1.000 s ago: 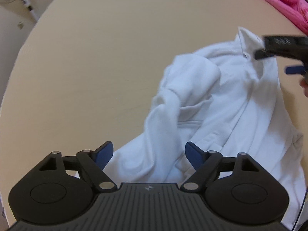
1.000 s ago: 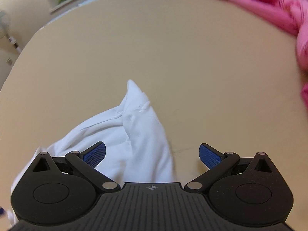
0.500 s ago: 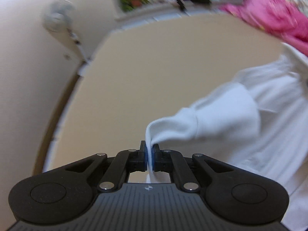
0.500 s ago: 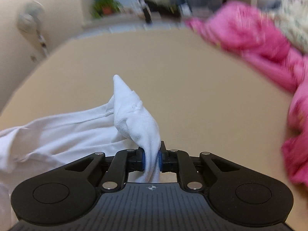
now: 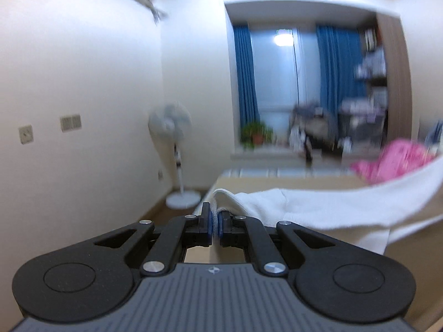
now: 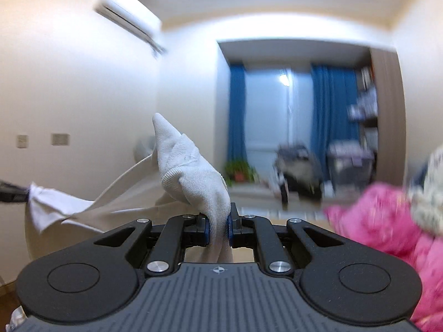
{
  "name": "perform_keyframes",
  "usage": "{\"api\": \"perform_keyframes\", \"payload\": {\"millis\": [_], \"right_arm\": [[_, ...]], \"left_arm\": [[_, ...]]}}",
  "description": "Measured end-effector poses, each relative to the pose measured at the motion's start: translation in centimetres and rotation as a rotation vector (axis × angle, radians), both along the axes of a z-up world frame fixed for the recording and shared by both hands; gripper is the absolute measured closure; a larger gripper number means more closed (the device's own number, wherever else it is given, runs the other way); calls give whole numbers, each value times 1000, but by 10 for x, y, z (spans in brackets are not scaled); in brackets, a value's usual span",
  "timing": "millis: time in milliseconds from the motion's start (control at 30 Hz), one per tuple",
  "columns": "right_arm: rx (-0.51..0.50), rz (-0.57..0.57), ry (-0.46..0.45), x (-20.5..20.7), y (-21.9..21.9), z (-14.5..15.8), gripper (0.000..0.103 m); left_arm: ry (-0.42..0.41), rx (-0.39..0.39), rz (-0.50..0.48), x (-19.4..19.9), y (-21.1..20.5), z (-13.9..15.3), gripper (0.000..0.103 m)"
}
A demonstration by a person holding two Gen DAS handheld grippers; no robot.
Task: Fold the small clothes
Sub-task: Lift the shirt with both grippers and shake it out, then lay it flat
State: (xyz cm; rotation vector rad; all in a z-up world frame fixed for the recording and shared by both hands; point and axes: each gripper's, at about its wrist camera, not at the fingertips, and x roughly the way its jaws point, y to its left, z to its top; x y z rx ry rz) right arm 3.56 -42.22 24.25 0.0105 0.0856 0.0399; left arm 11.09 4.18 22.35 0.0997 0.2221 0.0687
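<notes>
A small white garment point(image 5: 318, 207) is lifted off the tan table point(image 5: 277, 181) and stretched between both grippers. My left gripper point(image 5: 213, 225) is shut on one edge of the garment; the cloth runs off to the right. My right gripper point(image 6: 218, 228) is shut on another bunched part of the white garment point(image 6: 193, 177), with a point of cloth sticking up above the jaws. In the right wrist view the cloth runs left to the left gripper's tip point(image 6: 12, 192) at the frame edge.
A pile of pink clothes point(image 6: 387, 221) lies at the right, also in the left wrist view point(image 5: 393, 163). A standing fan point(image 5: 171, 127) is by the left wall. A potted plant point(image 5: 254, 135) and blue curtains point(image 5: 246, 83) are at the far window.
Both grippers shut on the garment about half a second ago and have since lifted it; both cameras have tilted up from the table to the room.
</notes>
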Motion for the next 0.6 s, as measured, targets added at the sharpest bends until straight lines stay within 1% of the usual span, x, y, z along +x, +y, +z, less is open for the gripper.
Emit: {"api": "perform_keyframes", "payload": {"millis": [100, 133, 233, 300, 333, 400, 467, 533, 600], "right_arm": [[-46, 14, -78, -57, 7, 23, 91], [-55, 21, -101, -75, 11, 29, 91], [-70, 31, -144, -114, 18, 43, 91], [-80, 39, -171, -128, 17, 49, 91], [-77, 42, -180, -128, 14, 52, 91], [-61, 48, -181, -123, 5, 55, 91], [-33, 54, -166, -117, -2, 51, 91], [-9, 47, -130, -95, -8, 40, 91], [15, 41, -76, -65, -8, 25, 91]], "left_arm": [[-95, -7, -2, -53, 1, 30, 98], [-114, -10, -4, -66, 0, 37, 98], [-145, -30, -23, -99, 0, 56, 98], [-151, -42, -33, -116, 3, 66, 98], [-151, -42, -37, -118, 4, 68, 98], [-135, -33, -39, -113, 0, 66, 98], [-108, -16, -36, -97, -10, 57, 99], [-57, -1, -30, -55, -7, 40, 98], [20, 19, -24, -4, -15, 18, 98]]}}
